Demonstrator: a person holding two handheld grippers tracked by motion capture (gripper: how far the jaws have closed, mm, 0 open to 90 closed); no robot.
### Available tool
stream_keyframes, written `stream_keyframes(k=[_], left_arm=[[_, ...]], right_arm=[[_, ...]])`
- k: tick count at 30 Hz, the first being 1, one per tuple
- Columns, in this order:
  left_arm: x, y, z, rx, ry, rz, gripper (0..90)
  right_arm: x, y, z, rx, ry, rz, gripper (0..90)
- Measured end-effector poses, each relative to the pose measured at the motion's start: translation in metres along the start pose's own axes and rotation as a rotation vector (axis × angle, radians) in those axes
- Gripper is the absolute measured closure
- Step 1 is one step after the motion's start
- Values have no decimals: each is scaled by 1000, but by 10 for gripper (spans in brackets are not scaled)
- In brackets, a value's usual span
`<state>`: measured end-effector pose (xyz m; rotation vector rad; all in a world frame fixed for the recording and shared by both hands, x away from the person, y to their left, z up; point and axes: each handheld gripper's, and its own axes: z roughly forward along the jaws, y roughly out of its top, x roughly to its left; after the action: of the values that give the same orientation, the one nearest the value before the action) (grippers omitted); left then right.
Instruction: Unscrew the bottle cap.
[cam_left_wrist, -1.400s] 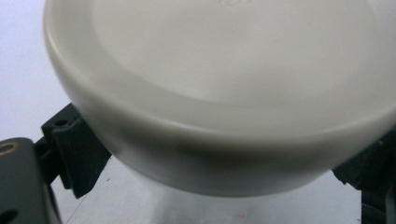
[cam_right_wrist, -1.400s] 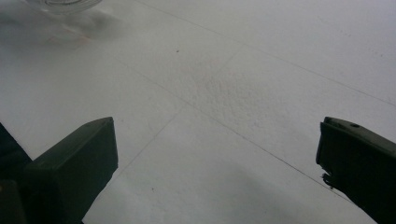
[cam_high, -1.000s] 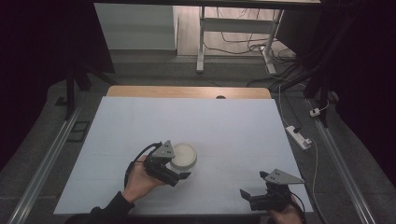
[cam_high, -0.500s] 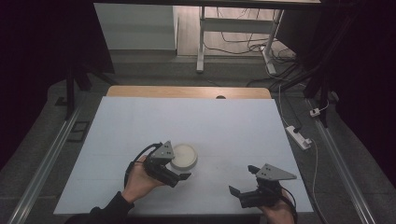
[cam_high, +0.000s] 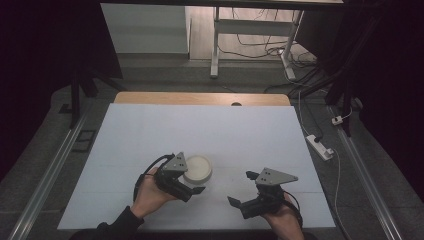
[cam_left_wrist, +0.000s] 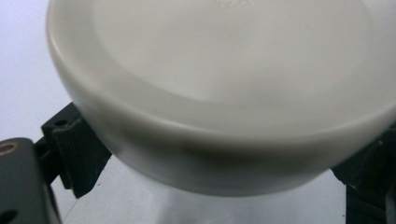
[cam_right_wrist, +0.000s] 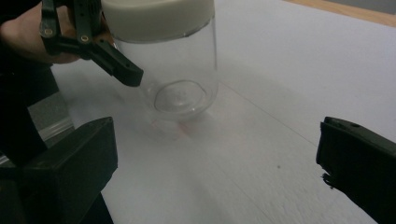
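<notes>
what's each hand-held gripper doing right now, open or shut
Left hand-held gripper: jaws on either side of the white lid of the clear jar; a firm clamp cannot be told.
Right hand-held gripper: open, holding nothing.

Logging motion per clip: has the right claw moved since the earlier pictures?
Yes. In the high view the right claw has shifted left along the table's near edge, toward the jar, jaws open.
</notes>
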<state>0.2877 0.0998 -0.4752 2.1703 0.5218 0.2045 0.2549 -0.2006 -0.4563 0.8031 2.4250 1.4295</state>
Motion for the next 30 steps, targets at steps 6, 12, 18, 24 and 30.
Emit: stream_keyframes(k=[6,12,18,24,30], left_arm=[[-1,1,0,-6,-8,1,73],[-2,2,-2,-8,-8,19,74],[-3,3,-2,-6,-10,27,74],[-3,2,-1,-6,-9,20,74],[-4,3,2,-1,-11,20,74]], right_arm=[[-1,9,9,35,-10,1,0],[9,28,18,43,-27,-38,0],[17,43,29,39,-11,-63,0],[19,53,38,32,-2,-55,0],[20,56,49,25,5,-37,0]])
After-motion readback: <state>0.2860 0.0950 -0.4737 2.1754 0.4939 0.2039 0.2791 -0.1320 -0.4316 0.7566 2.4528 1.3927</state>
